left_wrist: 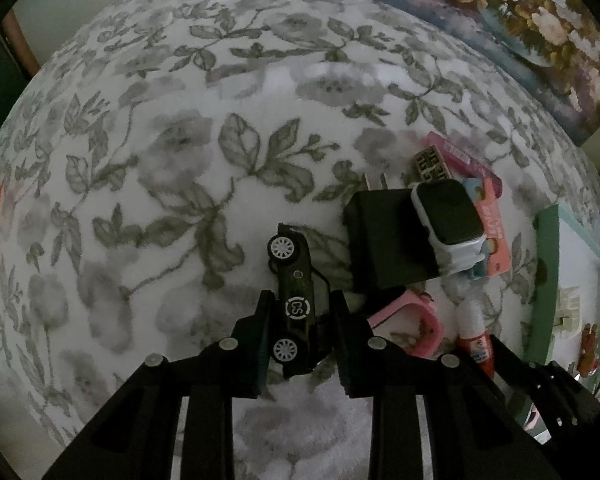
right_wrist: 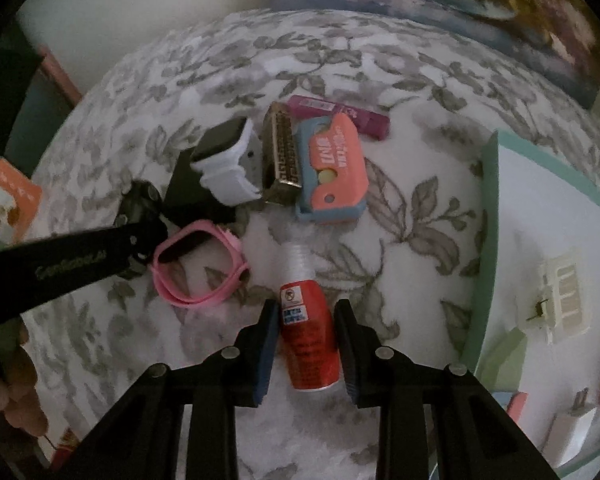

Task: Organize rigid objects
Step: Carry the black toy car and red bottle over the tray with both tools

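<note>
**Now: two hard little things between your fingers, one in each gripper**

Your left gripper straddles the black toy car, which lies on its side on the floral cloth, wheels facing left. The left finger touches the car; the right one looks just beside it, so you are bracketing it more than pinching it. Judge the car as stiff and light, probably die-cast or hard plastic with a glossy, slick shell. Take it across the doors at mid-body, where the round emblem sits, not on the wheels, which would roll under the pads.

Your right gripper is spread around the red bottle, which lies flat with its pale ribbed nozzle pointing far. Small gaps show on both sides, so nothing is clamped yet. A round, smooth bottle likely wants to squirt out of a pinch; close on the labelled belly, square to its axis, and spare the thin nozzle.

Far of both, a cluster sits close together: the black block with the white-cased watch on it, the brass ornament, the coral-and-blue box and the pink strap. The green-rimmed tray waits on the right.
</note>
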A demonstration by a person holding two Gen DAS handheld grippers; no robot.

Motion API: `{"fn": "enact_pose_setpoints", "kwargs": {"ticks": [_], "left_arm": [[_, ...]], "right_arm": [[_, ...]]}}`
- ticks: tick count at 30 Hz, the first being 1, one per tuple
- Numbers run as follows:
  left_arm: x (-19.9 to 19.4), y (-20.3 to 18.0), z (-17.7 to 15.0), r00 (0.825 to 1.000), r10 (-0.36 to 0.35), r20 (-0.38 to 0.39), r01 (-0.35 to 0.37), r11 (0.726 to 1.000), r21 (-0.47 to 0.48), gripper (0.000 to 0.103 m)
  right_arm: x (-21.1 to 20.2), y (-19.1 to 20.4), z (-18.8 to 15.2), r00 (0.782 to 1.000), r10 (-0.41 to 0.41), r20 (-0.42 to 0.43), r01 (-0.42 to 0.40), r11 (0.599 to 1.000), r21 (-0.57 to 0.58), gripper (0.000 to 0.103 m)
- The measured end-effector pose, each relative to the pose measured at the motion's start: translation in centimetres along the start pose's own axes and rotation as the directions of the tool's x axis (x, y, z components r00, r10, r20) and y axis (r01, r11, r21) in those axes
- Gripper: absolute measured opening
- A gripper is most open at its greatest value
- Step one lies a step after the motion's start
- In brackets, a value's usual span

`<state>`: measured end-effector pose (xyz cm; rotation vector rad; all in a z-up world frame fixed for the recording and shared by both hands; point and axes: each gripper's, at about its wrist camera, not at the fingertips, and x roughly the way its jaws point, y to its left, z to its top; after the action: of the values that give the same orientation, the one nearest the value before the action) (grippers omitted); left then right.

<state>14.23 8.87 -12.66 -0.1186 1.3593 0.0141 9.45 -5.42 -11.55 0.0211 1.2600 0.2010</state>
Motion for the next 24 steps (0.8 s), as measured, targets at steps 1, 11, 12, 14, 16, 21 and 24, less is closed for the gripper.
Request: {"fn": "enact_pose_setpoints", "kwargs": {"ticks": [1, 11, 12, 14, 16, 21, 24], "left_arm": [[0.0, 0.0, 0.0, 1.000, 0.002, 0.000, -0.002, 1.000, 0.001, 0.028], [0.2, 0.2, 0.0, 1.000, 0.007, 0.003, -0.007, 1.000, -0.006, 0.028], [0.4, 0.1, 0.1, 1.000, 0.008, 0.004, -0.008, 1.000, -0.006, 0.028], [0.4, 0.1, 0.1, 1.000, 0.014, 0.006, -0.014, 1.000, -0.003, 0.028], [0.1, 0.1, 0.0, 1.000, 0.017, 0.008, -0.017, 1.000, 0.000, 0.028], [-1.1, -0.1, -0.1, 0.999, 0.023, 0.034, -0.022, 1.000, -0.001, 0.028], [-2.5, -0.4, 0.0, 0.997, 0.030, 0.071, -0.030, 1.000, 0.001, 0.028]], "right_arm": [[0.1, 0.3, 0.0, 1.000, -0.014, -0.001, 0.014, 1.000, -0.015, 0.030], [0.6, 2.0, -0.3, 0.995, -0.093, 0.021, 0.095, 0.992, -0.083, 0.030], [0.6, 2.2, -0.4, 0.995, -0.097, 0.025, 0.098, 0.992, -0.083, 0.030], [0.7, 2.3, -0.5, 0.995, -0.097, 0.030, 0.100, 0.992, -0.080, 0.030], [0.6, 2.5, -1.0, 0.994, -0.105, 0.036, 0.107, 0.991, -0.085, 0.030], [0.0, 2.0, -1.2, 0.997, -0.067, 0.043, 0.070, 0.996, -0.061, 0.030], [-1.0, 1.2, -1.2, 0.998, -0.027, 0.059, 0.028, 0.999, -0.021, 0.030]]}}
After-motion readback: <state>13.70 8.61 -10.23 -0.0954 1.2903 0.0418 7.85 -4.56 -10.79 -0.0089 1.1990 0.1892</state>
